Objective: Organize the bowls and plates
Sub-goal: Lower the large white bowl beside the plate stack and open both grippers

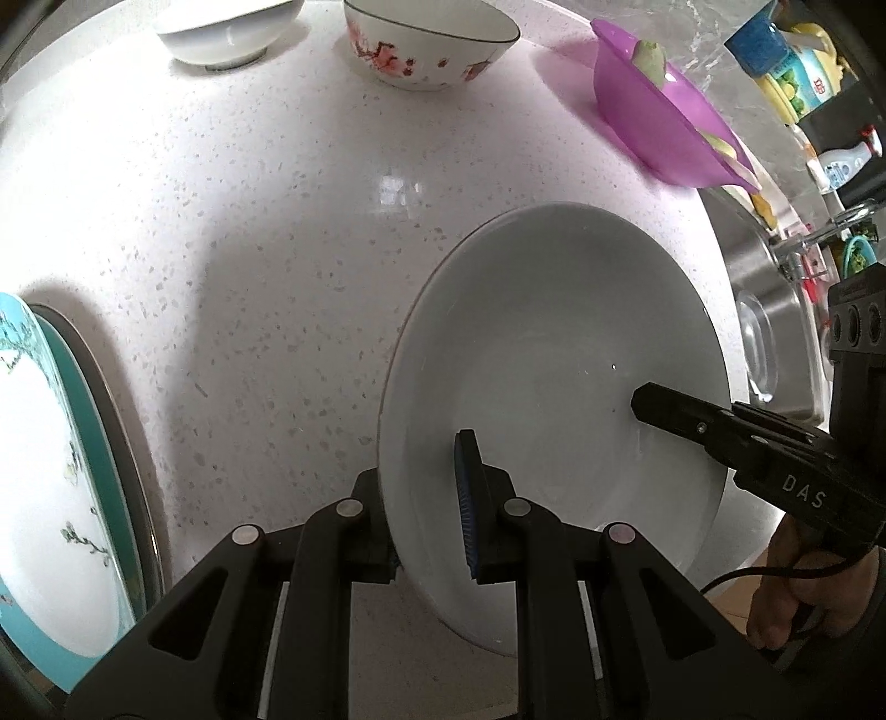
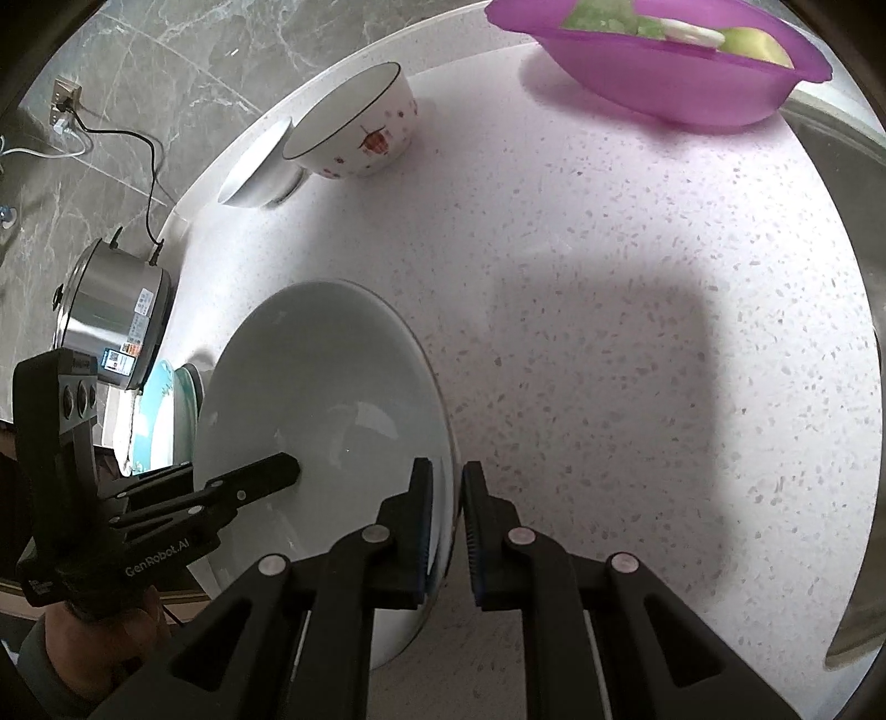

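Between both claws, the white plate (image 1: 554, 354) is rim-clamped by left claw (image 1: 426, 498) and right claw (image 2: 446, 531); judgement: lift level, evenly.

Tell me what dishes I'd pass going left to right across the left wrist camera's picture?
Teal flowered plate at the left edge → plain white bowl at the back → pink-blossom bowl → white plate gripped at its rim by both grippers → purple plastic bowl → steel sink.

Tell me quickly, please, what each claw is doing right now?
Left claw: shut on the white plate, gripping its rim.
Right claw: shut on the same white plate at the opposite rim.
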Demonstrator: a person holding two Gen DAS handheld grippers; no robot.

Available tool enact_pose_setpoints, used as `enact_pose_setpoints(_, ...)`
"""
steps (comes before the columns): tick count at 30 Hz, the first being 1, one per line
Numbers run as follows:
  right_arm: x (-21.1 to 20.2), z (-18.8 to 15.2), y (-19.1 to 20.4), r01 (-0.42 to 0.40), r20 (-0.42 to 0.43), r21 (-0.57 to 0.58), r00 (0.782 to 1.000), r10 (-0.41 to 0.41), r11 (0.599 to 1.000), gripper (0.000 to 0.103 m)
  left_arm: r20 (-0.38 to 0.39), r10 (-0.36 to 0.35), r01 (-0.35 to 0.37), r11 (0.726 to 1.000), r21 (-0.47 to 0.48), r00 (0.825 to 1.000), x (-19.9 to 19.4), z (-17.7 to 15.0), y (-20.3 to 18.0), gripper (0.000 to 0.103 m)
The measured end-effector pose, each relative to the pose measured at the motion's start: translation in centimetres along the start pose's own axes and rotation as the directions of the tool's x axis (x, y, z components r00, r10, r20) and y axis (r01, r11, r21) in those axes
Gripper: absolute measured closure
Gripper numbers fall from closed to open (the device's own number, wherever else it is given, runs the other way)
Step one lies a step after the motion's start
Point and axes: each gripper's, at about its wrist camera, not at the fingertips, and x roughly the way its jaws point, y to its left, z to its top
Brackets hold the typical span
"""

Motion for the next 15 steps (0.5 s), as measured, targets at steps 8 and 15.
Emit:
enact_pose_setpoints(8,-0.2,0.0,-0.5,-0.041,0.005,-0.003,0.999,0.041,0.999,0.084,0.007,0.007,-0.006,0.999,-0.039,1.0,0.1,-0.2,0.3,0.046)
enact_pose_setpoints(15,-5.0,0.5,-2.6,-0.064,0.094,0.049,0.994,0.059,0.997,0.041,0.078,-0.057,0.066,0.99,-0.122,0.995,-6.2,0.2,1.5,0.018)
